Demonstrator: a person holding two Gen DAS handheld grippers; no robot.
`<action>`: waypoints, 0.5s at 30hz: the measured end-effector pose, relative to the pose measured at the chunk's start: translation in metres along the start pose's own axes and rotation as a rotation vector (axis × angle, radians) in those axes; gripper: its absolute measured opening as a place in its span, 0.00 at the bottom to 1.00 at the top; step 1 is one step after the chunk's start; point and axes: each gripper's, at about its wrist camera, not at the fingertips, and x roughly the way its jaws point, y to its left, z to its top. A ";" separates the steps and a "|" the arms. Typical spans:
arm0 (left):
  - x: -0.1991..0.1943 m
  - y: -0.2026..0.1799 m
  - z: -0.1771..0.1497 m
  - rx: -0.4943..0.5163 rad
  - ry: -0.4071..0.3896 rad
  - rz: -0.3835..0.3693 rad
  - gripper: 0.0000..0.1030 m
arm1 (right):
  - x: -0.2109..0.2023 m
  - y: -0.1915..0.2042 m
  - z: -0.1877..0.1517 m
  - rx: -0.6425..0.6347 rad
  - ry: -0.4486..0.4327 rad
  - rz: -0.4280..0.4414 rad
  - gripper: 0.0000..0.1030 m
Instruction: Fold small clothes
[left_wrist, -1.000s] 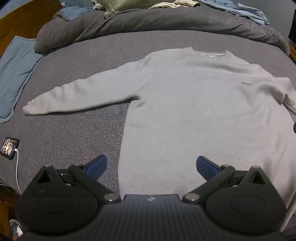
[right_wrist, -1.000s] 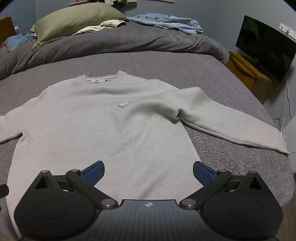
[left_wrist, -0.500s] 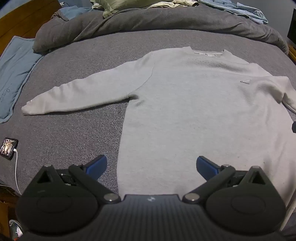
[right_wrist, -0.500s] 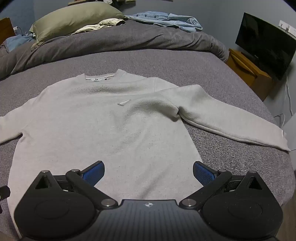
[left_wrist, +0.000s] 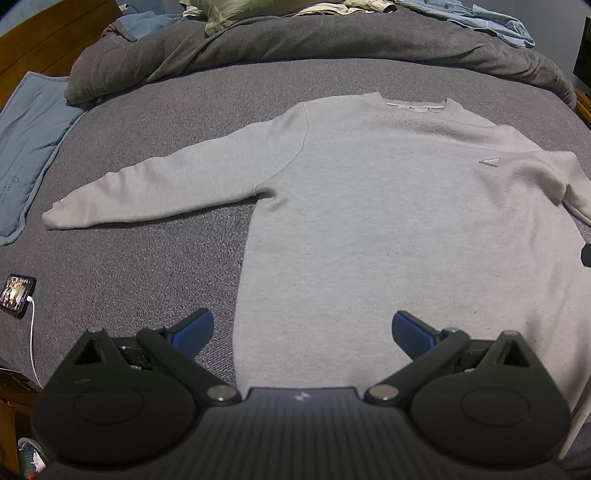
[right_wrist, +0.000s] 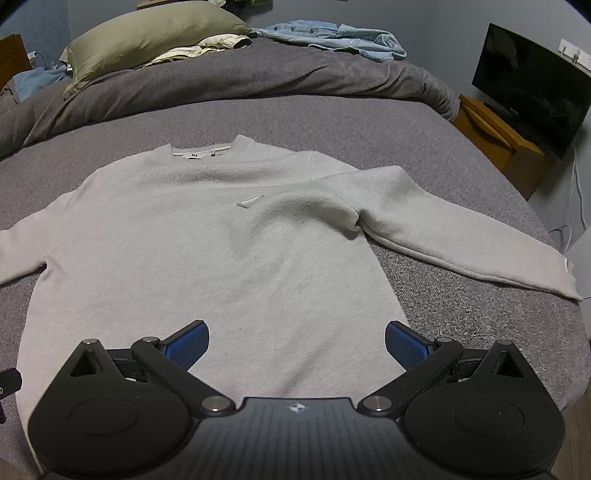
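A light grey sweatshirt (left_wrist: 388, 229) lies flat, front up, on the grey bed, collar away from me; it also shows in the right wrist view (right_wrist: 207, 251). Its left sleeve (left_wrist: 166, 188) stretches out to the left, its right sleeve (right_wrist: 454, 236) to the right. My left gripper (left_wrist: 302, 328) is open and empty above the hem's left corner. My right gripper (right_wrist: 296, 338) is open and empty above the hem's right part. Neither touches the cloth.
A rumpled dark grey duvet (left_wrist: 314, 48) lies across the far side, with an olive pillow (right_wrist: 147, 37) and a blue denim shirt (right_wrist: 332, 37). A blue blanket (left_wrist: 26, 147) and a phone with cable (left_wrist: 16, 295) lie left. A TV (right_wrist: 532, 85) on a wooden stand is right.
Both grippers have drifted slightly; the sweatshirt sits a touch lower and nearer in the views. Both stay open, and the sweatshirt has not moved.
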 end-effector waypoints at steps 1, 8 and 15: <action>0.000 0.000 0.000 0.000 0.000 0.000 1.00 | 0.000 0.000 0.000 0.000 0.001 0.001 1.00; 0.000 0.001 0.000 -0.001 0.002 -0.002 1.00 | 0.000 0.000 0.001 -0.001 0.003 0.001 1.00; 0.000 0.002 0.000 -0.002 0.002 -0.003 1.00 | 0.001 -0.001 0.000 -0.001 0.002 0.002 1.00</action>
